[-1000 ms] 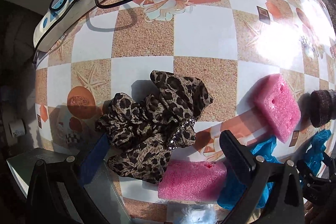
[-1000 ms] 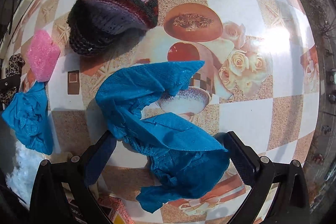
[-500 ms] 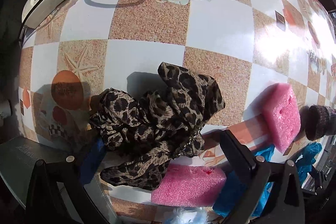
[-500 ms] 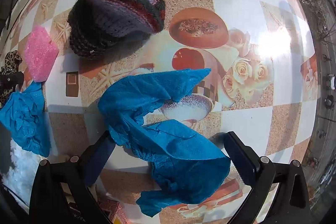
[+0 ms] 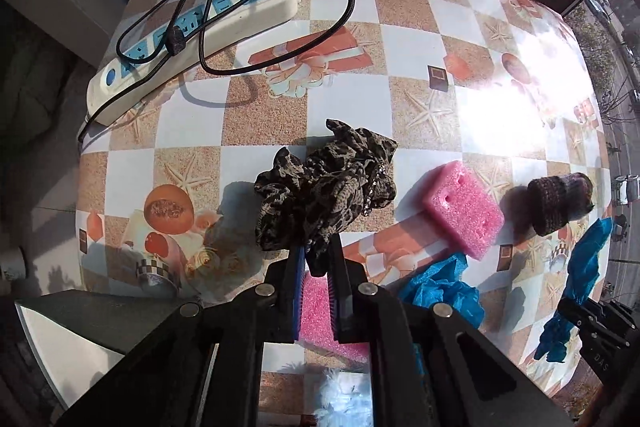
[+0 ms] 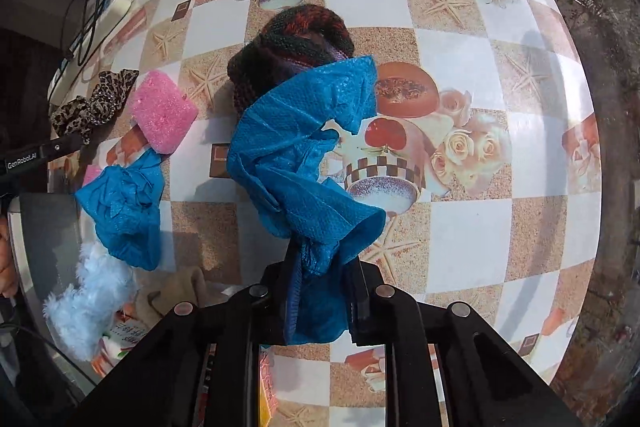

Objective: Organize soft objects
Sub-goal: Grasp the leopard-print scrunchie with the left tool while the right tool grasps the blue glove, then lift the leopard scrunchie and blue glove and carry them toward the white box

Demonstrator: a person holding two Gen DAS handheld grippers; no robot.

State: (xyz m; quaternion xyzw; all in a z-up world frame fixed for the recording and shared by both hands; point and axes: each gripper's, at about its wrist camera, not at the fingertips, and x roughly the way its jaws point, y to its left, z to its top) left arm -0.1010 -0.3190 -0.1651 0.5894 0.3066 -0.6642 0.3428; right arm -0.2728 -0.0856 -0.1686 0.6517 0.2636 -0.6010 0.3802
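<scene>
The left gripper (image 5: 316,259) has just closed its fingers on a crumpled leopard-print fabric scarf (image 5: 324,187), thin and gauzy with a line of small sparkling studs; it hangs bunched from the fingertips above the surface (image 5: 272,115), a glossy checked oilcloth printed with starfish, cups and roses. The right gripper (image 6: 324,279) has likewise just pinched shut on a crinkled blue plastic shoe cover (image 6: 304,163), its dimpled film drooping in loose folds. A second blue shoe cover (image 6: 124,203) lies crumpled on the surface, left of the held one in the right wrist view. Two pink foam blocks show, coarse and porous — one (image 5: 464,211) to the right of the scarf, one (image 5: 316,311) behind the left fingers. One dark knitted wool hat (image 6: 292,47) sits beyond the held cover, and one fluffy pale-blue plush piece (image 6: 92,307) at the near edge. A white plastic power strip (image 5: 192,39) with black cables lies beyond the scarf.
</scene>
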